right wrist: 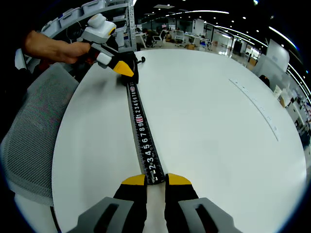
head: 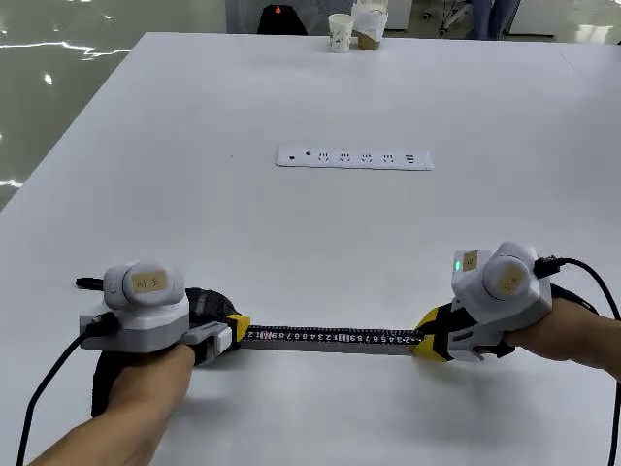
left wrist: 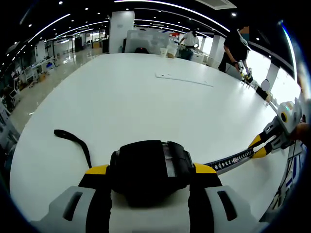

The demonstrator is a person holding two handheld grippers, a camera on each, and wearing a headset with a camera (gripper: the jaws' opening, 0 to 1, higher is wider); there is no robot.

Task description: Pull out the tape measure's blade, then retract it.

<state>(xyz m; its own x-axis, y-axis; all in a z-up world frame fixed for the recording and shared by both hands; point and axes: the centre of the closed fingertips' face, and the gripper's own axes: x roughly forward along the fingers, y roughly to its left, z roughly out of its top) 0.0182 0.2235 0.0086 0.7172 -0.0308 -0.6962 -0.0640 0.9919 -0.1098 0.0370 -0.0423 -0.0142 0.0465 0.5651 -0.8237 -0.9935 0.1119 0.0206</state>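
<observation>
The black tape measure case (left wrist: 149,167) sits between the yellow-tipped fingers of my left gripper (head: 231,330), which is shut on it near the table's front left. Its dark blade (head: 335,337) with white numbers runs right along the table to my right gripper (head: 427,345), which is shut on the blade's end (right wrist: 154,178). In the right gripper view the blade (right wrist: 141,132) stretches away to the case (right wrist: 130,73) and the left gripper (right wrist: 114,62). From the left gripper view the blade (left wrist: 232,160) leads off to the right gripper (left wrist: 257,147). A black wrist strap (left wrist: 73,141) trails from the case.
A white power strip (head: 354,158) lies flat at the table's middle. Two paper cups (head: 342,32) stand at the far edge. A grey mesh chair (right wrist: 34,131) is beside the table's near side. People stand in the background (left wrist: 238,46). Cables (head: 39,398) hang from both grippers.
</observation>
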